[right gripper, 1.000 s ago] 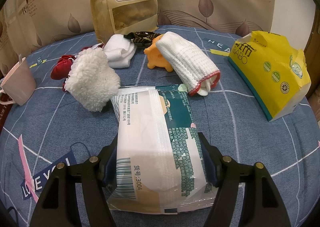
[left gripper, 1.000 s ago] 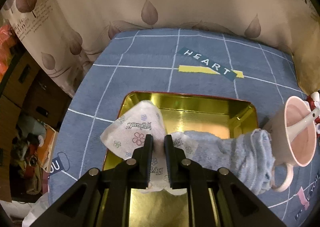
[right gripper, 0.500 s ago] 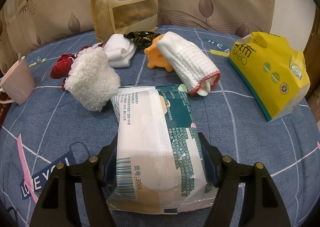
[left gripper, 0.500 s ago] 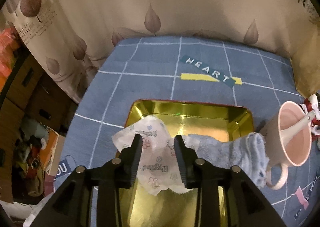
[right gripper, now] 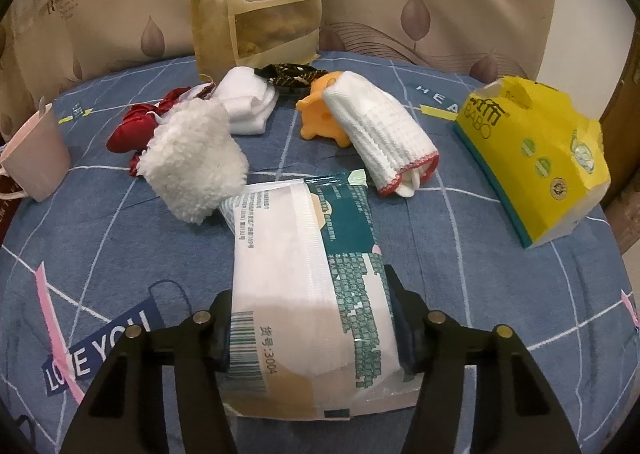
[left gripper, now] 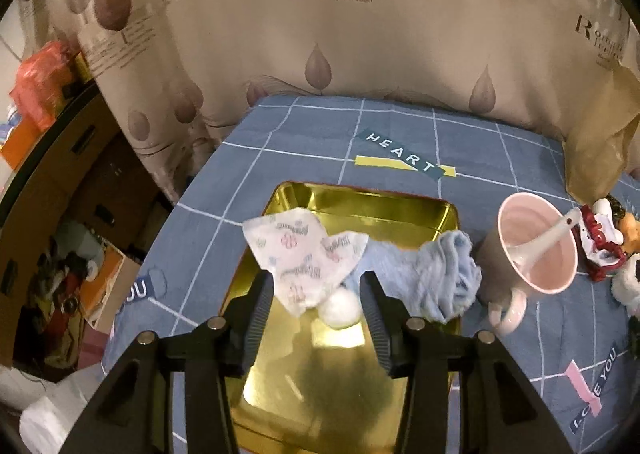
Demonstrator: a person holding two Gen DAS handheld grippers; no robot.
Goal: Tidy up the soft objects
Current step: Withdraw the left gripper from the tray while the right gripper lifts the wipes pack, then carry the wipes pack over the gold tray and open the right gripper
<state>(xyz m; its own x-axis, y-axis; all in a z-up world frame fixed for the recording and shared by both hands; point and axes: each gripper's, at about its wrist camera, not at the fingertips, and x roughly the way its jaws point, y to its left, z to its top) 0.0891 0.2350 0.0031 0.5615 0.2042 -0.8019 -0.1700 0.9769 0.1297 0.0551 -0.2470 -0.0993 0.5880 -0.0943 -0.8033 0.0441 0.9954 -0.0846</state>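
L gripper [left gripper: 318,298] jaws had just opened, nothing held, printed tissue [left gripper: 306,254] lay loose in gold tray [left gripper: 384,210]. R gripper [right gripper: 310,320] was closing, squeezing wipes pack [right gripper: 304,274].

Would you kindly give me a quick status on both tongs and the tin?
Left tongs open, just released printed cloth into gold tin. Right tongs closing on tissue pack. Fluffy white toy touches pack's far end.

Left wrist view: the gold tray's [left gripper: 372,210] near end lies hidden behind the gripper's fingers [left gripper: 256,318] at 6 o'clock; toys at 3 o'clock [left gripper: 624,250] are cut by the edge. Right wrist view: the tissue pack's [right gripper: 304,278] sides are hidden by the fingers; the pink cup [right gripper: 36,158] at 9 o'clock is cropped.
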